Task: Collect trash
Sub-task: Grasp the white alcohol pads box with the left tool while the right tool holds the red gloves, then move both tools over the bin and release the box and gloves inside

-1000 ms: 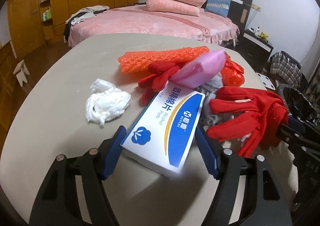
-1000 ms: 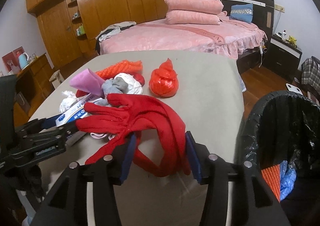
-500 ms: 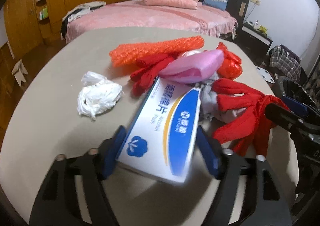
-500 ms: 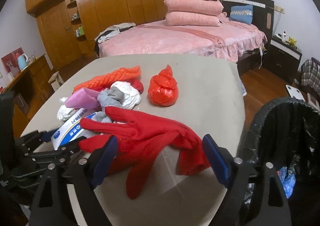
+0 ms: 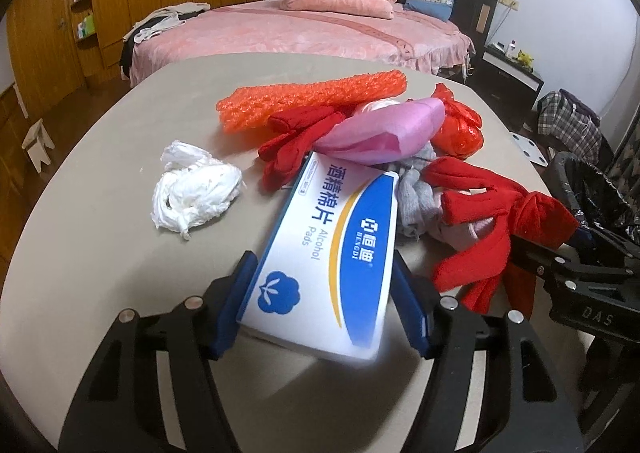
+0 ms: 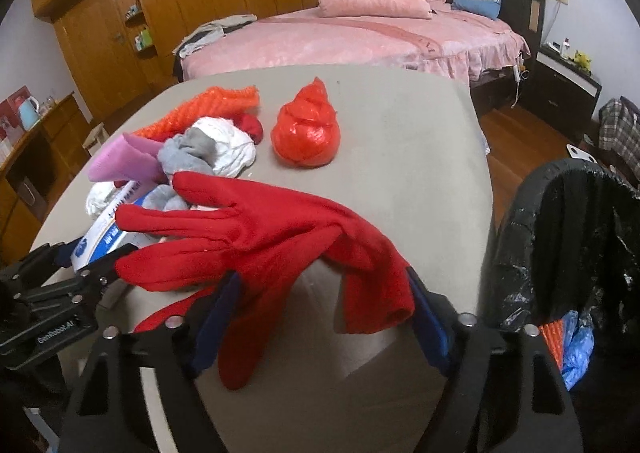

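Two grippers at work over a grey, matte table (image 5: 100,213) heaped with trash. The left gripper (image 5: 324,305) pinches a box of alcohol pads (image 5: 324,253) across its width, blue pads flat on the long cardboard sides; the box looks tilted up off the table, near end raised and casting a shadow, its far end by the pile. A crosswise hold suits a stiff, flat-sided carton, I judge. The right gripper (image 6: 320,317) has its jaws spread wide, and a red glove (image 6: 264,237) lies draped between and over them, cuff against the right pad, fingers trailing left; whether any pinch bears on the cloth I cannot tell, it seems merely hung there. The glove is soft knit or fleece, limp, folding under its own weight. Left of the box sits a crumpled white wad (image 5: 192,189), papery or thin plastic. Far side: a ridged orange foam-net sleeve (image 5: 312,97), a second red glove (image 5: 296,141), a smooth pink sheet (image 5: 380,129), grey knit cloth (image 5: 416,201), and a knotted, glossy red plastic bag (image 6: 306,133). The black-lined bin (image 6: 568,237) stands just off the table's right edge, already holding orange and blue scraps, handy for both loads.
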`<state>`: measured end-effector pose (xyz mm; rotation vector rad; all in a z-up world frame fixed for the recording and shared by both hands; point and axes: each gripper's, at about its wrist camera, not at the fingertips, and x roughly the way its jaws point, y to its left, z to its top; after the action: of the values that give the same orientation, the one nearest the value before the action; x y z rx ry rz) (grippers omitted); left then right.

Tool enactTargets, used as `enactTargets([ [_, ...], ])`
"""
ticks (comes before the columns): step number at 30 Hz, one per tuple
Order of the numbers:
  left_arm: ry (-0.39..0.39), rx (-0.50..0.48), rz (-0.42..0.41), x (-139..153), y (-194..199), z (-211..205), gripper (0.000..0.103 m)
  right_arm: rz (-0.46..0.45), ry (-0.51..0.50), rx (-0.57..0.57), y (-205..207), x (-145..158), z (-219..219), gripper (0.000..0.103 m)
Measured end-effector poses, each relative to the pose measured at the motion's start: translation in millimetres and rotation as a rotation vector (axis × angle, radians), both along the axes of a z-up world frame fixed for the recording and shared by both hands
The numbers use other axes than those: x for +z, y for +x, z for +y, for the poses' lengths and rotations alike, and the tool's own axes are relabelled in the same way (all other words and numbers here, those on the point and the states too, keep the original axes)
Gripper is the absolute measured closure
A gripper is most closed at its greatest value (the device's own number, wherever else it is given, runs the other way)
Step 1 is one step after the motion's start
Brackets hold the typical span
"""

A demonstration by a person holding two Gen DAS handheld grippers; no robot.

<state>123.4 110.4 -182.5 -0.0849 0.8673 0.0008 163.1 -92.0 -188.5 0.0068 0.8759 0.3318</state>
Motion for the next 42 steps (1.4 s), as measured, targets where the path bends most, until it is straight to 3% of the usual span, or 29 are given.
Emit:
enactTargets([
  [1, 0.001, 0.0, 0.001, -0.1, 0.1, -0.6, 0.039, 0.001, 0.003, 0.009, -0.4, -0.5, 1.4, 0.046],
  [3, 0.001, 0.0, 0.0, 0.4, 0.1, -0.2, 0.04, -0.001, 0.014, 0.031, -2.2, 0.0, 2.9, 0.073],
  [5, 0.007, 0.004, -0.003, 0.7, 0.7, 0.6, 0.04, 0.002, 0.029, 0.059, -3.9, 1.4, 4.1, 0.09],
  [8, 0.016, 0.018, -0.035, 6.0, -4.1, 1.5, 0.042, -0.044, 0.037, 0.069, -11.5, 12.2, 2.6, 0.094],
  [20, -0.021, 0.021, -0.139, 49.4, -23.4, -1.5, 0.046, -0.202, 0.168, 0.064, -24.7, 81.1, -16.4, 0.096],
  [28, -0.012, 0.015, -0.103, 39.2, -27.4, -4.0, 0.046, -0.174, 0.168, 0.067, -25.3, 76.1, -19.2, 0.096],
  [33, -0.005, -0.014, -0.159, 59.2, -36.0, -9.5, 0.046, -0.194, 0.209, 0.055, -27.8, 90.5, -29.9, 0.097],
  [42, -0.016, -0.059, -0.313, 118.2, -50.8, -29.6, 0.046, -0.33, 0.253, 0.047, -39.0, 151.4, -54.5, 0.097],
])
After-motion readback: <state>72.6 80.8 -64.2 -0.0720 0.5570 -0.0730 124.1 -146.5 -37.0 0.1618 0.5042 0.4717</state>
